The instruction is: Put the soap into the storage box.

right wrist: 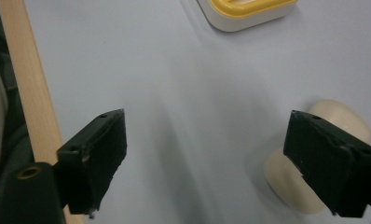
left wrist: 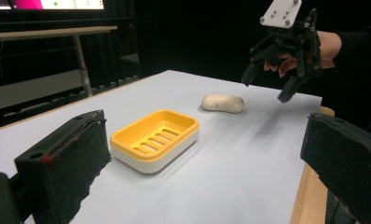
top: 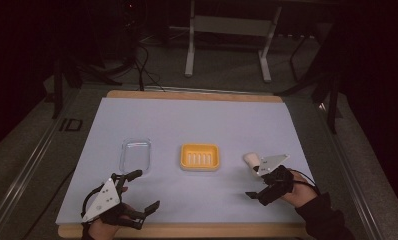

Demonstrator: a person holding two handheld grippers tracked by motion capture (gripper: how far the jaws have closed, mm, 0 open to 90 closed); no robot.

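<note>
soap bar (left wrist: 223, 103): cream, rounded oblong, matte; lies flat on the sheet to the right of the dish, well apart from it, nothing gripping it
right gripper (top: 263, 187): hovers over the sheet just beside the soap, jaws spread wide, nothing between them; in the right gripper view one jaw overlaps the bar, no contact I can confirm; looks like a line-up for a pick
left gripper (top: 138, 192): parked near the front edge, jaws spread, nothing held; reads as waiting its turn
soap dish (top: 200, 156): yellow slotted insert in a white base, rounded rectangle, glossy plastic; sits mid-sheet, empty, likely the drop target
clear lid (top: 135, 154): transparent plastic tray shape, left of the dish, apart from it; likely the cover, set aside so the dish stays open
sheet (top: 197, 120): pale blue-grey, smooth, covers a wooden board (top: 187, 230)
jaw pads: black foam, rough-edged, should give grip on a slippery bar
risk: rounded soap could squirt out if pinched off-centre
</note>
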